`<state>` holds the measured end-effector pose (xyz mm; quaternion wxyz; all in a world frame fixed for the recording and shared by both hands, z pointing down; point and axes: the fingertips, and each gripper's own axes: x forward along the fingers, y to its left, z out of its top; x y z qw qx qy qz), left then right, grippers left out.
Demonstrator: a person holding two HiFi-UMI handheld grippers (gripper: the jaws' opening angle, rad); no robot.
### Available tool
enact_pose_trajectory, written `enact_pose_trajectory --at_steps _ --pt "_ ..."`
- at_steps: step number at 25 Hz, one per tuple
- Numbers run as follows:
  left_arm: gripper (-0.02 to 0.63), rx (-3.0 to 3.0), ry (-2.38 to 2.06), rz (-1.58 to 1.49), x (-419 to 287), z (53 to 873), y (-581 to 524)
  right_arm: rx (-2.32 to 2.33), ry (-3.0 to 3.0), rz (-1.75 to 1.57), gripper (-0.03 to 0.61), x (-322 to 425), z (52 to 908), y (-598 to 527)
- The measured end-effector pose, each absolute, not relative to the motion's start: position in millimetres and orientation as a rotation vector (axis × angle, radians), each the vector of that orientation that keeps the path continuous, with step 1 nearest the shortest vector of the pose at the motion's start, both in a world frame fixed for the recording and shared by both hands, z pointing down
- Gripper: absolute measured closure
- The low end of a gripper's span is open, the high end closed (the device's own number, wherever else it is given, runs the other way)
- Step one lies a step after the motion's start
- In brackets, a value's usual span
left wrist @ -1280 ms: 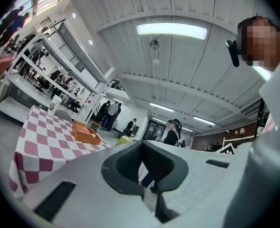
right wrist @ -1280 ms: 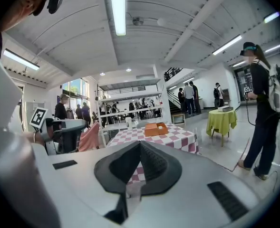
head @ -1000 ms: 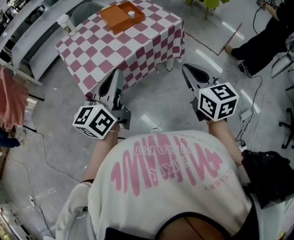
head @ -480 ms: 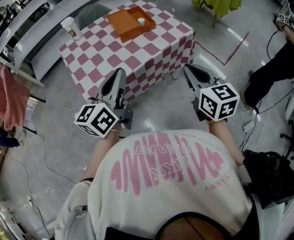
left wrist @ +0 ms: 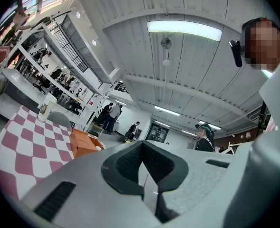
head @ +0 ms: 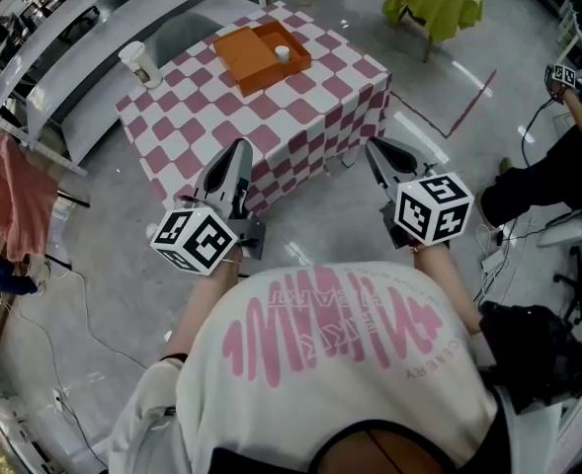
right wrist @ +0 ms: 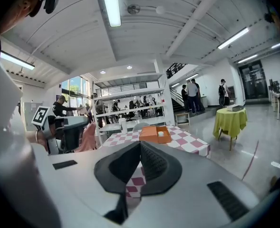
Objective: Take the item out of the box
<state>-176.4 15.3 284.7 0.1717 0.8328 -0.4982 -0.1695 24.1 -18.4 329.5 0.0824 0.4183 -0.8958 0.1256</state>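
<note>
So both claws were nowhere near the goods at this point. The left claw point(head: 237, 151) and the right claw point(head: 378, 149) were both pinched together with nothing in them. Each gripper view showed the dark pads meeting at the tips, with just checkered cloth and room behind. They hung over the floor, just short of the near edge of the tabletop point(head: 300, 131), pointing roughly at it. The orange box point(head: 243, 49) sat well ahead of them on the far part of the tabletop, somewhere between the two claws' lines but a bit more to the left one's side. So I'd guess the left hand had the shorter reach, though not by much. The box's long side ran across the view at a slant. Its open compartment was at the right-hand end, and what looked like a flat lid or closed half was on the left. Inside that open part was the item point(head: 283, 53), a small white roundish thing, too tiny to say what it really was and with no obvious long axis. It looked like the only thing in there. A pale cup point(head: 138, 64) stood at the far left corner of the tabletop, well apart from the box, and I couldn't see its contents. In my read nothing had been started yet, and whichever claw goes in has to open up first.
</note>
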Motion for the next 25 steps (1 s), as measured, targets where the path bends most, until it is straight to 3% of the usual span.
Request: enact_pose_trajectory --at_steps 11,25 --pt "0.606 2.313 -1.395 -0.547 -166 301 8 1.132 -2.748 0.439 0.572 22 345 -34" --pt "0.606 2.235 -1.613 -0.557 -157 289 -93 0.855 -2.8 0.295 0.572 18 327 -182"
